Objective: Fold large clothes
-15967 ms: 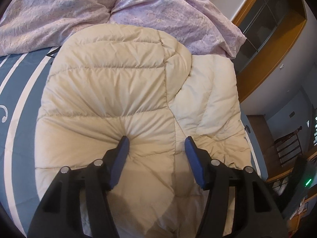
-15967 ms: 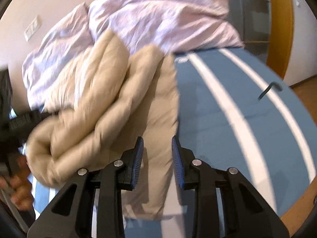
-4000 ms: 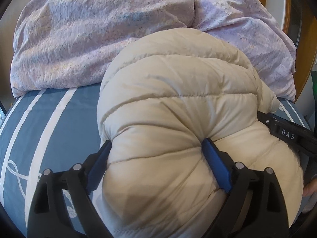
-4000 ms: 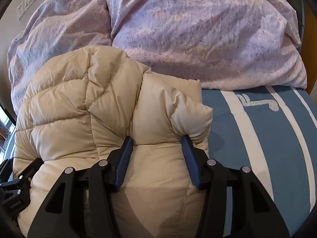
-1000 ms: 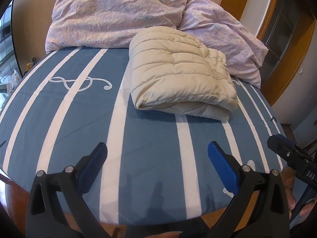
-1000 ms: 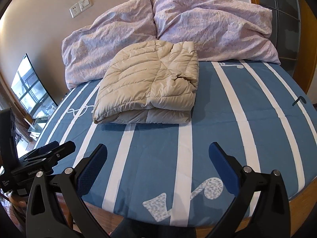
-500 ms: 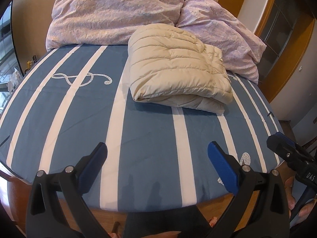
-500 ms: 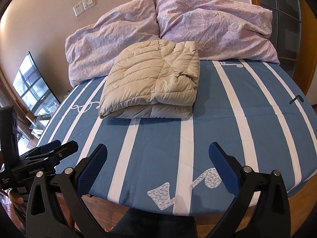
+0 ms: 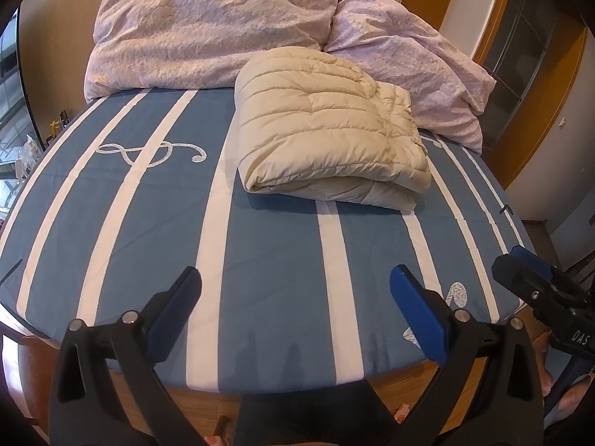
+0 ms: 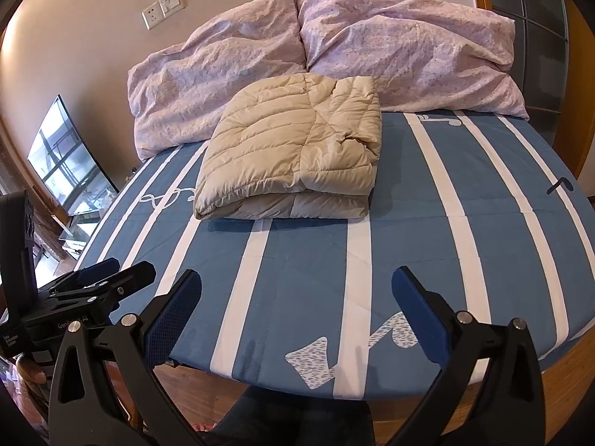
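Observation:
A cream quilted down jacket (image 9: 327, 137) lies folded into a thick rectangle on the blue striped bed (image 9: 267, 252), just in front of the pillows. It also shows in the right wrist view (image 10: 297, 156). My left gripper (image 9: 295, 297) is open and empty, held back over the foot edge of the bed, far from the jacket. My right gripper (image 10: 297, 297) is open and empty, also at the foot edge. Each gripper shows at the side of the other's view: the right one (image 9: 539, 290) and the left one (image 10: 100, 282).
Two lilac pillows (image 10: 297, 52) lie against the wall behind the jacket. The bed's wooden frame (image 9: 208, 405) runs under the near edge. A window (image 10: 67, 163) is at the left, a wooden door frame and glass cabinet (image 9: 520, 74) at the right.
Both grippers have drawn back a little further from the bed and the folded jacket looks smaller. Both stay open and the jacket has not moved.

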{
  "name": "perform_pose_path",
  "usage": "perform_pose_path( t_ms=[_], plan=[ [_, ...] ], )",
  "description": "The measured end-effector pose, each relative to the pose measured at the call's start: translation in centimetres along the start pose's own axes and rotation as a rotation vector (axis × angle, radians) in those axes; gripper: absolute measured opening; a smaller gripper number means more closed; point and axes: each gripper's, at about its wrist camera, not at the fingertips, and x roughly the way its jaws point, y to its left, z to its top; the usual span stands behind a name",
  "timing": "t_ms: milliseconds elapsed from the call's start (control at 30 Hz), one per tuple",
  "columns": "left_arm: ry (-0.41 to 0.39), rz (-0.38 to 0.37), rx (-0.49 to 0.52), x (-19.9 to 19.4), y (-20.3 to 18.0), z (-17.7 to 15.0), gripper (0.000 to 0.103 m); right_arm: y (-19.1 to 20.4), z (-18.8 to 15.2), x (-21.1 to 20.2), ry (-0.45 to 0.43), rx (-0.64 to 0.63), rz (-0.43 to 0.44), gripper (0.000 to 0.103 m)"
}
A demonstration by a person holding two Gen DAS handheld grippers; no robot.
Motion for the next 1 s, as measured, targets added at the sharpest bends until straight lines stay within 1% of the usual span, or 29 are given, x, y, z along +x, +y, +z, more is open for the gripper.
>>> perform_pose_path(
  t_ms=[1000],
  plan=[
    [0.004,-0.02,0.008,0.21,-0.69,0.48,0.101,0.39,-0.09,0.28,0.011,0.009,0.003,0.102]
  ],
)
